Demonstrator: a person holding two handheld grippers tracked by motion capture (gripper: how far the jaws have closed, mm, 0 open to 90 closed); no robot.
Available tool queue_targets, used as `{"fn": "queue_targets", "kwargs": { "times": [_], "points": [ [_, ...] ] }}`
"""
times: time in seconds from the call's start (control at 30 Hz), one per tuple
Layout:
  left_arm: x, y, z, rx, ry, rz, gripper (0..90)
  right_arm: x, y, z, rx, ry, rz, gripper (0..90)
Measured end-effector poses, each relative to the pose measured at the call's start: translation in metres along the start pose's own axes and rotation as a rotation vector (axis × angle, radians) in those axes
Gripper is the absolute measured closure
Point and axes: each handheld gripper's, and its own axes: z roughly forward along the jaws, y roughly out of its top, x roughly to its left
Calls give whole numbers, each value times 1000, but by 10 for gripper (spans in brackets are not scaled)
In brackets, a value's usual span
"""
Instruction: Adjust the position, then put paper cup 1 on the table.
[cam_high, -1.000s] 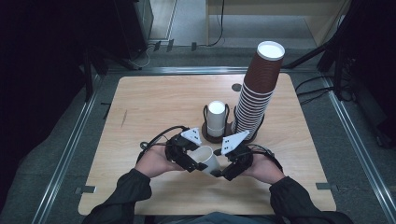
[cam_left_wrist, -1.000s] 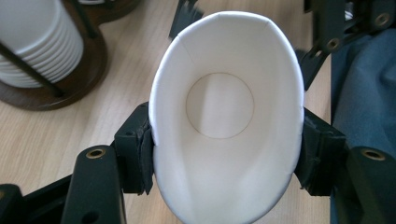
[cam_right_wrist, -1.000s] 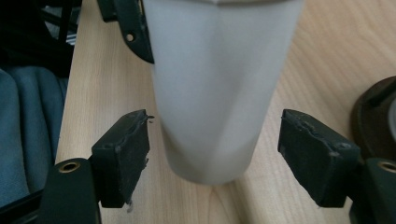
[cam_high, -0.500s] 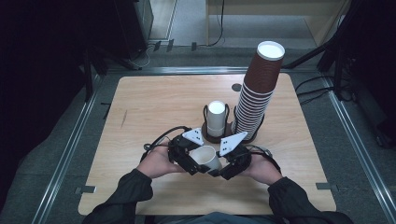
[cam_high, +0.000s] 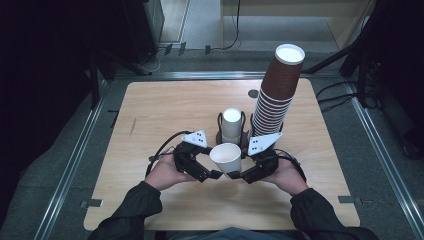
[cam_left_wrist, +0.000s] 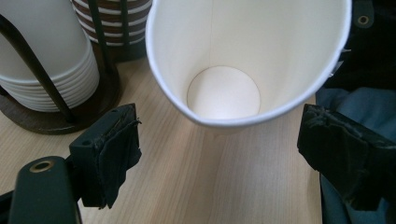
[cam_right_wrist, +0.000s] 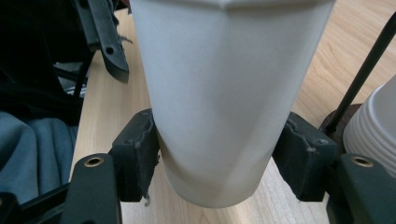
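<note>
Now the left gripper (cam_high: 216, 175) has just spread its jaws off the white cup (cam_high: 226, 158), leaving the right gripper (cam_right_wrist: 219, 163) pinching it above the desk (cam_high: 165, 107), handover apparently done.

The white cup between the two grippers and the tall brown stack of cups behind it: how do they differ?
The white cup is a single cup, white outside; the brown stack is many nested cups with brown walls. The white cup is gripped near its base by the right gripper, off the table; the brown stack stands on the table, leaning slightly. Both are paper cups, mouths upward, with white insides.
</note>
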Motion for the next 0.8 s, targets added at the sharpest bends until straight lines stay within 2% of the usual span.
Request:
{"fn": "queue_targets", "kwargs": {
  "times": [0.3, 0.43, 0.6, 0.63, 0.67, 0.7, 0.8],
  "points": [
    [-4, 5, 2, -61, -9, 22, 131, 4, 1, 3, -13, 23, 6, 358],
    [-6, 8, 1, -95, -33, 13, 140, 7, 3, 6, -27, 37, 4, 358],
    [-8, 9, 3, -111, -31, 19, 157, 8, 3, 8, -28, 54, 15, 358],
    [-8, 9, 2, -128, -36, 23, 160, 8, 4, 8, -31, 60, 20, 358],
    [-8, 9, 2, -128, -36, 23, 172, 8, 4, 8, -29, 62, 18, 357],
    [-8, 9, 2, -141, -58, 13, 216, 8, 4, 9, -28, 63, 17, 357],
    [-8, 9, 0, -153, -61, 16, 263, 8, 3, 10, -24, 67, 18, 359]
  ]
}}
